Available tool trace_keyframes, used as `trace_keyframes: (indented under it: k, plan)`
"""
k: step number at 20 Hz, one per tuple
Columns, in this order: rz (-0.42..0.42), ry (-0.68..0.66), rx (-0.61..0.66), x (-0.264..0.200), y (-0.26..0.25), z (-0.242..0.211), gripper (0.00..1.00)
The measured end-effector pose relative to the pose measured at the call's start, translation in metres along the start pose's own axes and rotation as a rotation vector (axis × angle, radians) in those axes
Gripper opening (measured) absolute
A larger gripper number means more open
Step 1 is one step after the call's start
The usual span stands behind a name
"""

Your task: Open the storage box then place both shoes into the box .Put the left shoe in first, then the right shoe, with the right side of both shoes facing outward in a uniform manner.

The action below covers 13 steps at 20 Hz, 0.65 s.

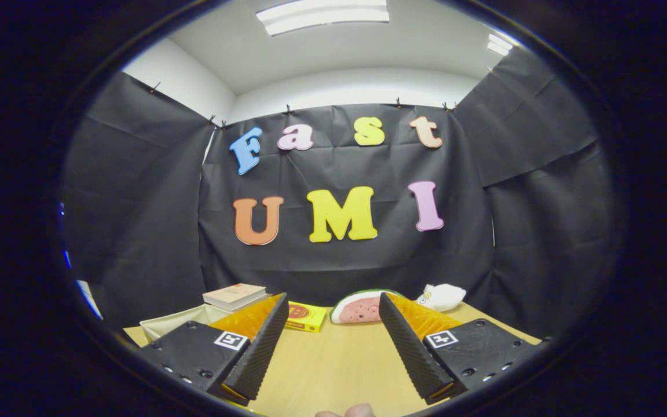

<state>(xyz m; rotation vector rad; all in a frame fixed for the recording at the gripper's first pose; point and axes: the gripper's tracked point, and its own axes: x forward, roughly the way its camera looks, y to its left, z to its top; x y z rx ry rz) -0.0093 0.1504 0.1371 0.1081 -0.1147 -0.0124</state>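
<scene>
The gripper hangs over a pale wooden table with its jaws spread wide and nothing between them; bare tabletop fills the gap between the two ridged fingers. Each finger carrier bears a small square black-and-white marker tag.

Just beyond the left finger, partly hidden behind it, sits a cream-coloured fabric storage box with soft folded walls, near the table's left side. From here I cannot tell whether it has a lid or whether it is open, and what lies inside it is hidden by the finger. Resting on or just behind the far part of that box is a flat, light-coloured book with a pale cover.

Between the fingertips and a little further off lies a small yellow cardboard packet with a red round mark on top, close to the left fingertip. Beside it, near the right fingertip, stands a plush toy shaped like a watermelon slice, pink with a green rind, its right end hidden behind that finger. Past the right finger, near the table's far edge, lies a small white soft toy.

A bit of a person's fingertip shows at the near edge, below the gap between the fingers
</scene>
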Motion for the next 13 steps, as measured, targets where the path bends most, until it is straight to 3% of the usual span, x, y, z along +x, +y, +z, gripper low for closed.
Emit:
trace_keyframes:
  k: [13]
  plan:
    - [0.0,0.026,-0.009,0.0,0.006,-0.013,0.95]
